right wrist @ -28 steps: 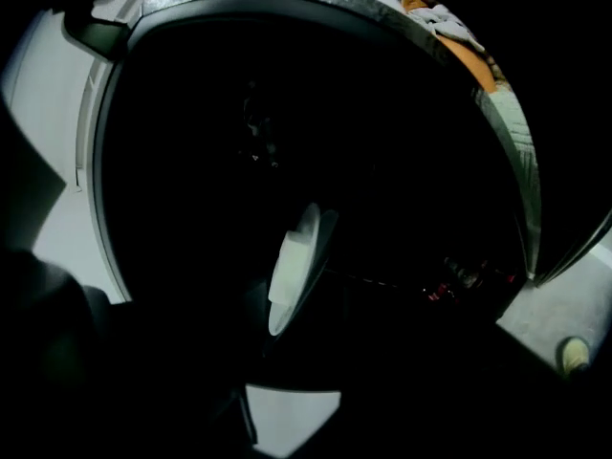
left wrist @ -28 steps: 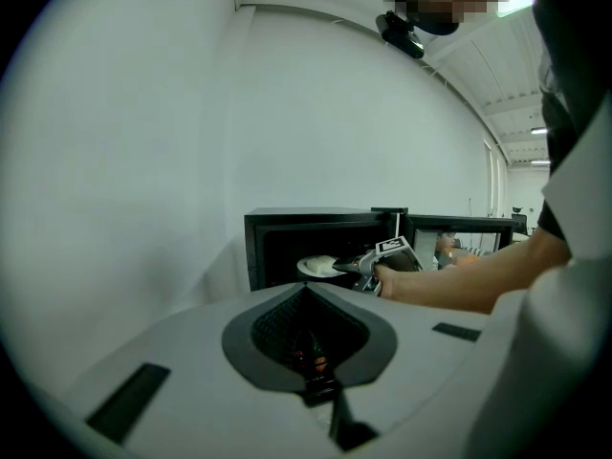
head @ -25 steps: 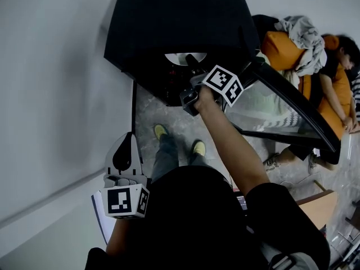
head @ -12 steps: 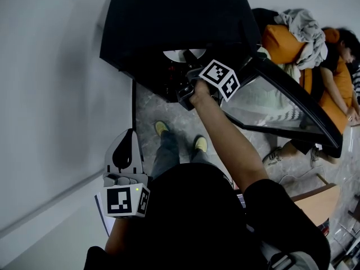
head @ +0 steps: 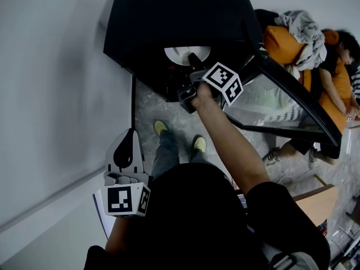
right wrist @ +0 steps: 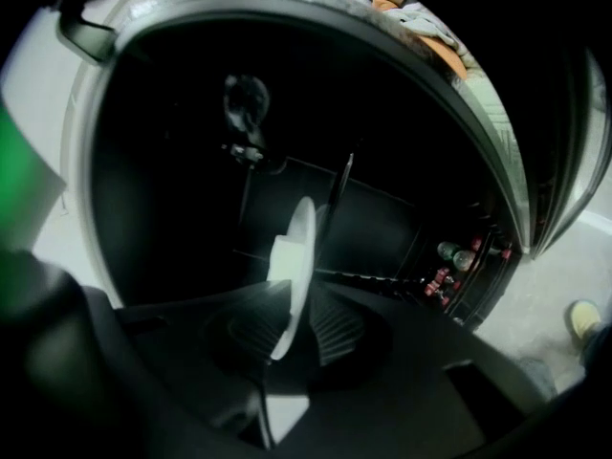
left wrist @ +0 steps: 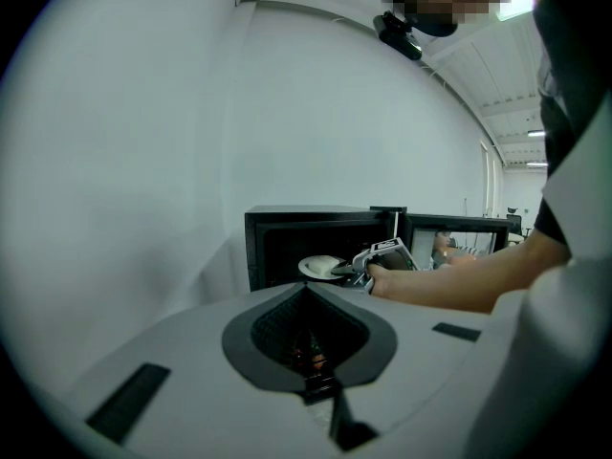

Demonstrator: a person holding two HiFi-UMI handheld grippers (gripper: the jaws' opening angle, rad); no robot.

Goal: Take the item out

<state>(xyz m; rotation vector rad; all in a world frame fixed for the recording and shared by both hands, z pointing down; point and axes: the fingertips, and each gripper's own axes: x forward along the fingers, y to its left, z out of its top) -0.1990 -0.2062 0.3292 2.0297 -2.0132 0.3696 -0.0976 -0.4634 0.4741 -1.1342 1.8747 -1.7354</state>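
Observation:
A black microwave-like box (head: 169, 16) stands with its glass door (head: 287, 111) swung open to the right. Inside it lies a white plate (head: 185, 53) with a pale block (right wrist: 282, 256) on it. My right gripper (head: 191, 59) reaches into the opening. Its jaws have just been closing, and its pads now press on the plate's (right wrist: 304, 228) near rim. The left gripper view shows the plate (left wrist: 320, 267) and the right gripper (left wrist: 344, 271) at the box's mouth. My left gripper (head: 126, 142) hangs back at the lower left, shut on nothing.
A white wall (head: 50, 94) runs along the left. A person in orange (head: 332, 83) sits at the right beside a grey cloth (head: 304, 30). My yellow shoes (head: 160, 130) stand on the mottled floor. A wooden board (head: 318, 204) lies at the lower right.
The right gripper stays at the box's mouth by the plate, with only a slight shift of the view. The left gripper has not moved.

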